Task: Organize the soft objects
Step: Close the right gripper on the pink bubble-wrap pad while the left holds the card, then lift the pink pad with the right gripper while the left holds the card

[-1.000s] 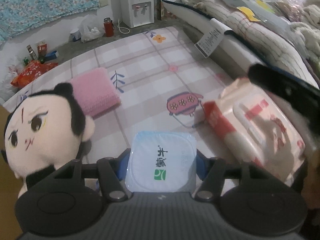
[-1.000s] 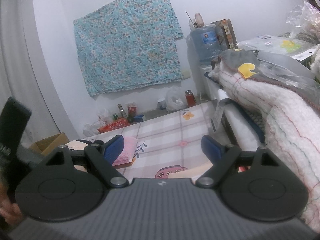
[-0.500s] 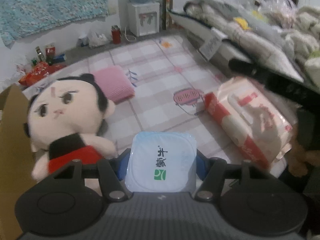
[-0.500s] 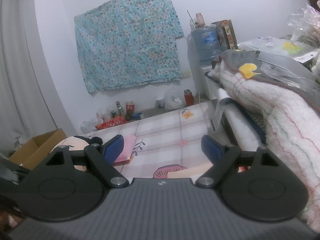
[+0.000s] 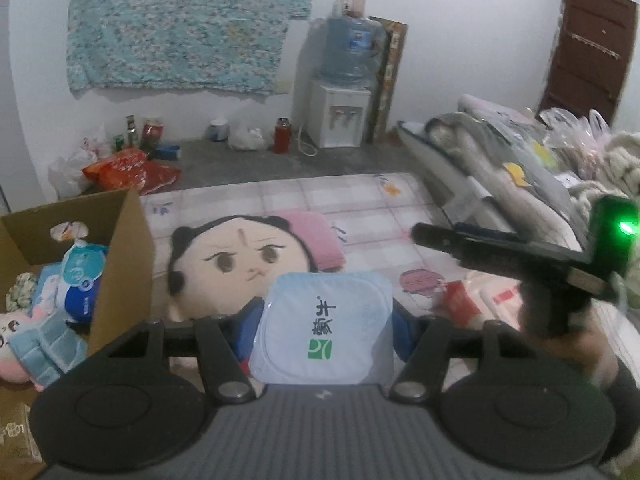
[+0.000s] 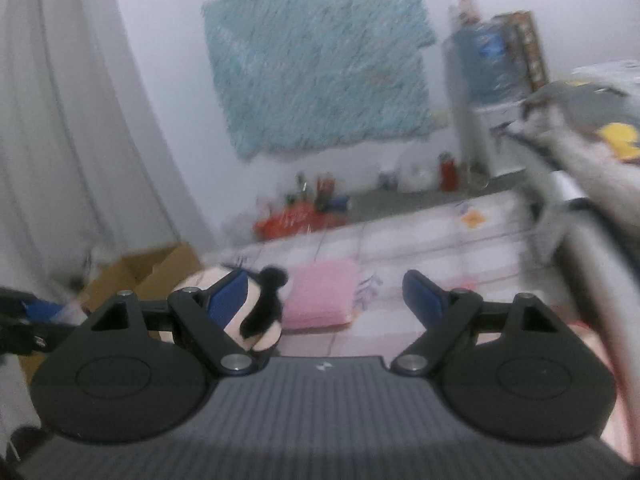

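Note:
My left gripper [image 5: 325, 326] is shut on a pale blue foil-lidded yogurt cup [image 5: 322, 328] held above the plaid mat. A plush doll [image 5: 236, 264] with black hair lies just beyond it, and a pink folded towel [image 5: 320, 236] lies behind the doll. A red and white tissue pack [image 5: 480, 300] lies to the right, partly hidden by my right gripper's body [image 5: 520, 256]. In the blurred right wrist view, my right gripper [image 6: 326, 300] is open and empty, above the doll [image 6: 256, 312] and the towel [image 6: 322, 298].
An open cardboard box [image 5: 116, 256] at the left holds plush toys and tissue packs; it also shows in the right wrist view [image 6: 140, 272]. Piled bedding [image 5: 500, 160] lines the right side. A water dispenser [image 5: 340, 112] and floor clutter stand by the far wall.
My left gripper has lifted and tilted up with the cup, bringing the box into view at the left. The right gripper has swung downward toward the doll and towel, still open.

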The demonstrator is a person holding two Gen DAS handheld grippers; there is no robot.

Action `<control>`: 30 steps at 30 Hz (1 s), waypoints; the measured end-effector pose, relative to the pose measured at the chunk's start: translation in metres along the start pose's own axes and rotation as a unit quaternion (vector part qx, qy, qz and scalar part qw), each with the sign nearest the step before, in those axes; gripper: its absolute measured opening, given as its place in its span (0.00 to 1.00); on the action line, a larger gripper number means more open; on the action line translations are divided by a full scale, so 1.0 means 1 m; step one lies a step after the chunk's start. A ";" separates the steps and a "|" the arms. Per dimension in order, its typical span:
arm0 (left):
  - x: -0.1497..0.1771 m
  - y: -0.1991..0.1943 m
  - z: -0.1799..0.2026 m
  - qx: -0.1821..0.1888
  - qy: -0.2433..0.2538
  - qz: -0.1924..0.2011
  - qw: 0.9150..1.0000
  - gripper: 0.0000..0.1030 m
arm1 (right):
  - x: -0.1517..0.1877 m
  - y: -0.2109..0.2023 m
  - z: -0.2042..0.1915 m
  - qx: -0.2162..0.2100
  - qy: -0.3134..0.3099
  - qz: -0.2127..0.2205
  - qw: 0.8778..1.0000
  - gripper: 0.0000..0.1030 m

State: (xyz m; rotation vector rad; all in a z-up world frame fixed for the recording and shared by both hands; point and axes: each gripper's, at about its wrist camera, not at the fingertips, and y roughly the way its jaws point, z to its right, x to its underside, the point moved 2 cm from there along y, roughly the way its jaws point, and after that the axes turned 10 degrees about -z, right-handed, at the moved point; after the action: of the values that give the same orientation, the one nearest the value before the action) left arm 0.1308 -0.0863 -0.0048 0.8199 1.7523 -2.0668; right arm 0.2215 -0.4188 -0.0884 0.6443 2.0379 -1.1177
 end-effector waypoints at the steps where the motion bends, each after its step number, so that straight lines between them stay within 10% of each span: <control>1: 0.001 0.001 -0.005 0.001 -0.003 -0.002 1.000 0.62 | -0.005 0.012 -0.004 0.001 -0.006 -0.016 1.000 0.82; 16: 0.003 0.030 -0.058 0.005 -0.046 -0.026 0.999 0.62 | -0.046 0.201 -0.028 0.022 -0.066 -0.189 0.980 0.82; 30: 0.006 0.033 -0.065 0.009 -0.056 -0.033 0.998 0.62 | -0.055 0.250 -0.022 0.002 -0.016 -0.234 0.972 0.71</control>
State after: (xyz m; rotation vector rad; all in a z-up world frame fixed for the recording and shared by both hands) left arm 0.1589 -0.0293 -0.0403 0.6465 1.7252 -2.1302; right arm 0.4240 -0.2796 -0.1640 0.1414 2.2204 -1.3835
